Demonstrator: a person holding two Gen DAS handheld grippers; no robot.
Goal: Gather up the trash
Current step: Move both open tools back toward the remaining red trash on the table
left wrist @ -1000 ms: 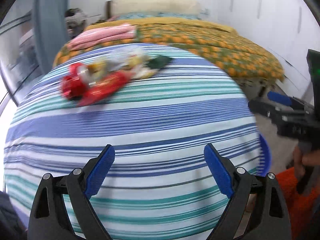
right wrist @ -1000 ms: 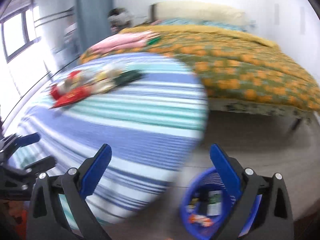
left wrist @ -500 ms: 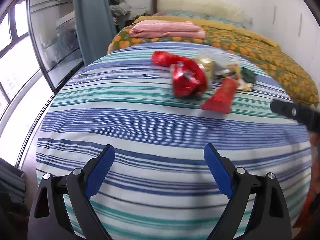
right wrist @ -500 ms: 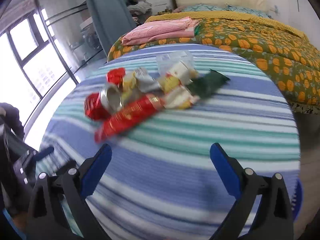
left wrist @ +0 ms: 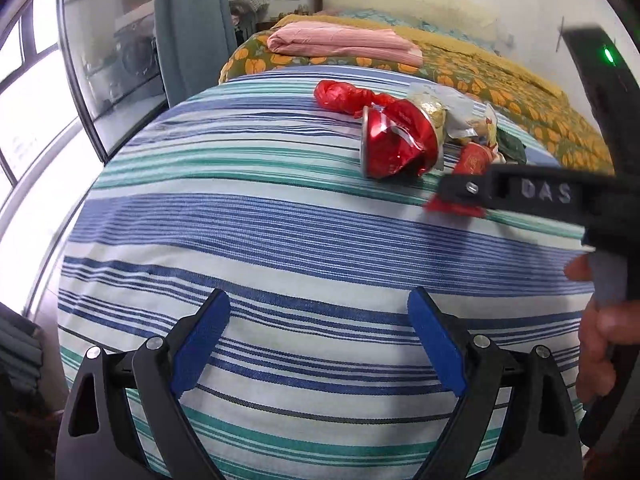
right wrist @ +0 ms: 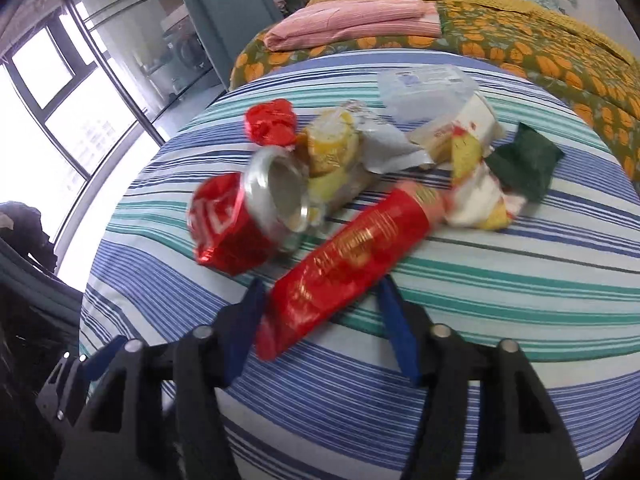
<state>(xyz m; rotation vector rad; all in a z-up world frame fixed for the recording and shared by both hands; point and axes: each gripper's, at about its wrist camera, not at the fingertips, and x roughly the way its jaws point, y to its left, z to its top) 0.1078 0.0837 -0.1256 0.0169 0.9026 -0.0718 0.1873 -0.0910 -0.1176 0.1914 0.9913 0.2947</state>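
Observation:
A pile of trash lies on the striped tablecloth (right wrist: 520,360): a crushed red can (right wrist: 228,224), a long red wrapper (right wrist: 352,256), a crumpled red bag (right wrist: 272,122), yellow wrappers (right wrist: 328,144), clear plastic (right wrist: 424,84) and a dark green packet (right wrist: 524,164). My right gripper (right wrist: 320,320) is closing, with the near end of the red wrapper between its jaws; the right pad still stands apart from it. In the left wrist view my left gripper (left wrist: 318,296) hangs open over bare cloth, well short of the can (left wrist: 396,144). The right gripper's finger (left wrist: 520,192) crosses in front of the wrapper (left wrist: 472,160).
Behind the round table stands a bed with an orange-patterned cover (right wrist: 540,56) and a folded pink blanket (right wrist: 352,20). Tall windows (right wrist: 60,100) and a grey-blue curtain (left wrist: 192,28) run along the left. A person's hand (left wrist: 600,320) holds the right gripper's handle.
Both views swung from the table's edge and a blue basket on the floor toward the trash pile. The right gripper came up to the red wrapper and its jaws narrowed around it.

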